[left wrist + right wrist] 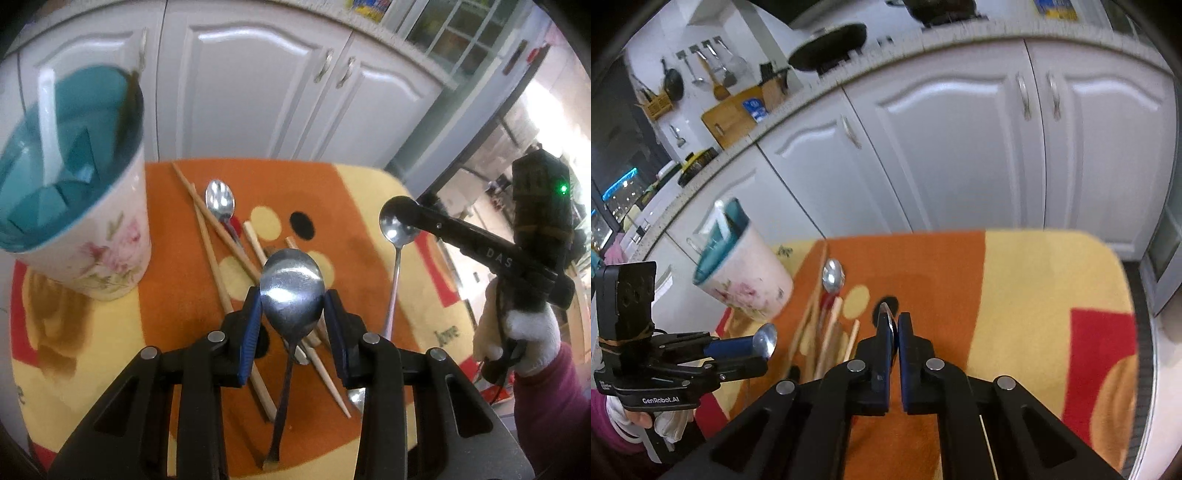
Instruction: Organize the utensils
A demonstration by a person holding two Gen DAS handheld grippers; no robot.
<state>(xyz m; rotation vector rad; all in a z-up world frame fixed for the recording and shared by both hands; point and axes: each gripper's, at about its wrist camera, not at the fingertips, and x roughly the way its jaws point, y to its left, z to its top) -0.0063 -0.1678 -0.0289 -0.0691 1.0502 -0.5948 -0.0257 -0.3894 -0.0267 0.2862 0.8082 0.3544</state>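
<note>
My left gripper (292, 301) is shut on a large metal spoon (291, 286), gripped by the bowl, handle hanging down; it also shows in the right wrist view (765, 341). My right gripper (894, 334) is shut on a smaller metal spoon (886, 314), held edge-on; in the left wrist view that spoon (397, 225) hangs with its handle down. A floral cup with a teal inside (74, 206) stands at the left and holds a white utensil (48, 125). Wooden chopsticks (218, 236) and another spoon (220, 201) lie on the mat.
The orange, yellow and red mat (184, 295) covers a small table in front of white cabinet doors (258, 92). A kitchen counter with a pan and a cutting board (731, 114) runs behind on the left.
</note>
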